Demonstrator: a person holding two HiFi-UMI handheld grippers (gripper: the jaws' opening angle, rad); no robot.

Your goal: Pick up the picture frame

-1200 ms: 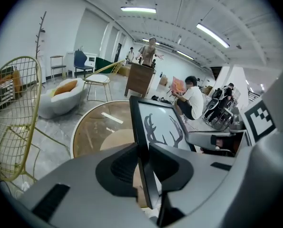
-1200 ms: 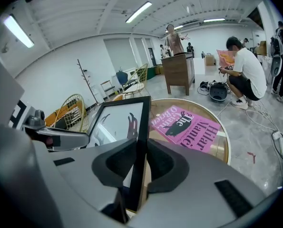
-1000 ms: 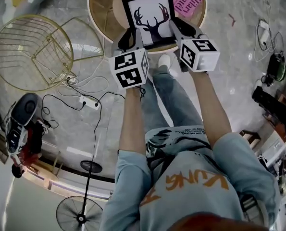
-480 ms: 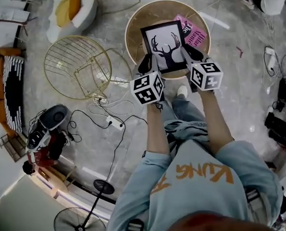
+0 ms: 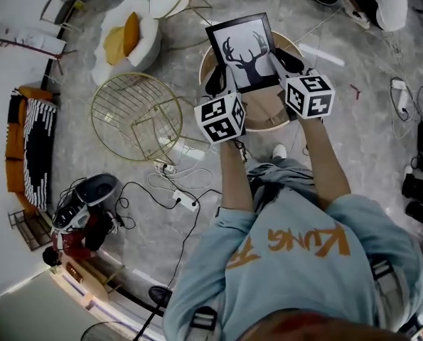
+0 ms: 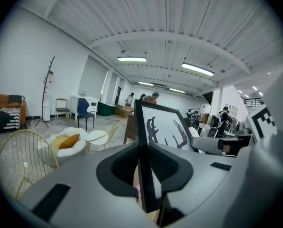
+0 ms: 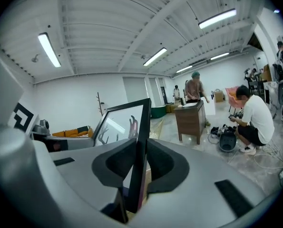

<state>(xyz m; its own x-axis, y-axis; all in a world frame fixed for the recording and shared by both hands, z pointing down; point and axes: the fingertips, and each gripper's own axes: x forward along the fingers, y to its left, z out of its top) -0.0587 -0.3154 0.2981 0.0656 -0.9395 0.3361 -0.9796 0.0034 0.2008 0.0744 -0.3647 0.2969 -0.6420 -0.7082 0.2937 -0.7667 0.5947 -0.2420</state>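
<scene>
Round wood-top table (image 5: 264, 111) stands on grey marbled floor (image 5: 339, 162). Also on the floor: gold wire basket chair (image 5: 136, 116) just left of the table, white pouf (image 5: 136, 45) with yellow cushion (image 5: 117, 40) beyond it, white power strip (image 5: 186, 202) with trailing cables.

- The head view looks steeply down from above the person's shoulders (image 5: 296, 261), taking in both arms, the left gripper (image 5: 215, 82), the right gripper (image 5: 288, 61) and the floor (image 5: 353, 155) well below.
- The left gripper view sits close behind its own jaws and faces roughly level along the frame (image 6: 166, 127).
- The right gripper view does likewise from the frame's other side.
- All three views share the frame. Each gripper view catches the other gripper at its edge.
- The head and left gripper views share the wire chair (image 5: 129, 116).
</scene>
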